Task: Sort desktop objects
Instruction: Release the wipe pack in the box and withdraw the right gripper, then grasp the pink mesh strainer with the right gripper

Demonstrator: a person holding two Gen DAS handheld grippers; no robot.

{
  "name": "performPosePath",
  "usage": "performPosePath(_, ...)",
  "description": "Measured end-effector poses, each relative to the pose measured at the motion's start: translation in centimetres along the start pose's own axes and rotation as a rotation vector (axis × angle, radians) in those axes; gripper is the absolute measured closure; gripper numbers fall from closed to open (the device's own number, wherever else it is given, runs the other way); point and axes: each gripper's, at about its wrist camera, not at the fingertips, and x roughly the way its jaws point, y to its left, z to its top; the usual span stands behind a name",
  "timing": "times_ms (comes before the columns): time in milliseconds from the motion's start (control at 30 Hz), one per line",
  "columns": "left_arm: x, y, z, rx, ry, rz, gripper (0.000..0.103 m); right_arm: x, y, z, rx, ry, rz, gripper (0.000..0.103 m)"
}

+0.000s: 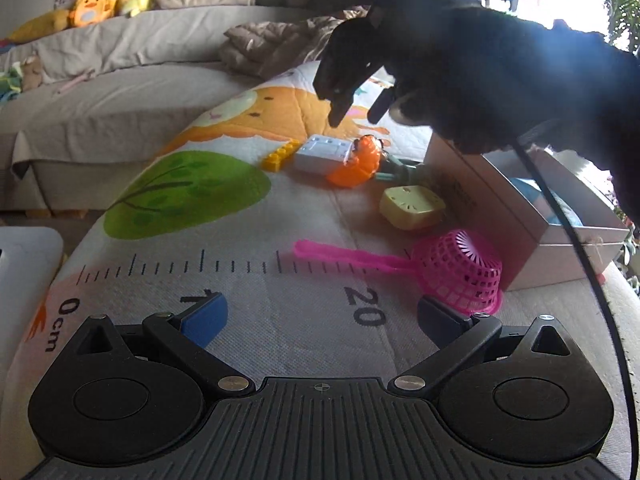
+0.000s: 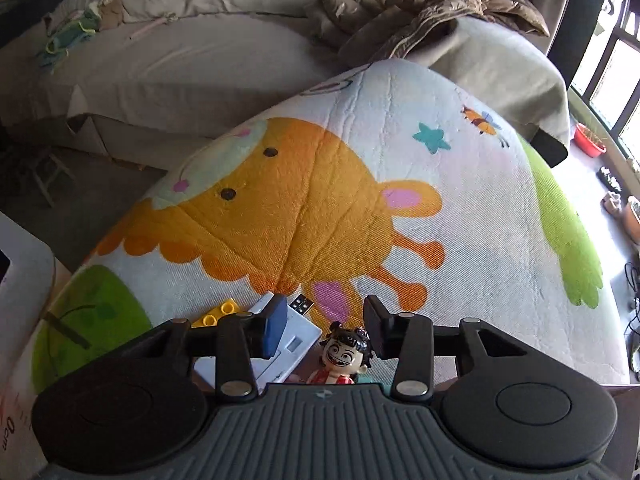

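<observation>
Item: small plastic doll figure with black hair and grinning face [image 2: 344, 354], lying on the animal-print quilted mat [image 2: 460, 208] beside a white rectangular plastic device [image 2: 294, 346]. It sits just below and between the fingers of the right claw [image 2: 326, 326], which is released and empty. Left claw [image 1: 320, 318], also spread and empty, hangs well apart, nearer the pink plastic mesh strainer [image 1: 460, 272]; right is judged nearer.

The box [image 1: 500, 216] is largely covered by the dark, backlit right gripper [image 1: 360, 108] and arm — its contents show only as a blue patch. The figurine [image 2: 344, 356] is hidden below the chest by the gripper body, and the white device [image 2: 288, 348] sits partly behind a finger [image 2: 274, 330]. A teal thing [image 1: 400, 170] beside the orange toy [image 1: 358, 162] is too small to identify.
</observation>
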Motion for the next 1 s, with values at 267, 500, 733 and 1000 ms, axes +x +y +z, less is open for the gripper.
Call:
performPosePath(267,-0.4,0.6,-0.4,0.003,0.004,0.017,0.0,-0.1,0.8,-2.4,0.015,0.086,0.123,0.062)
performPosePath(500,-0.8,-0.1,-0.7,0.044,0.021,0.041,0.0,-2.7,1.9,-8.2,0.021,0.223,0.312,0.063)
performPosePath(733,-1.6,-1.1,-1.8,0.085,0.052,0.059,0.0,-8.5,1.1,-13.9,-0.082,0.085,0.279,0.061)
performPosePath(1000,-3.3,-2.5,-3.4,0.149,0.095,0.088,0.0,-10.2,-1.5,-18.1,0.02,0.106,0.385,0.061)
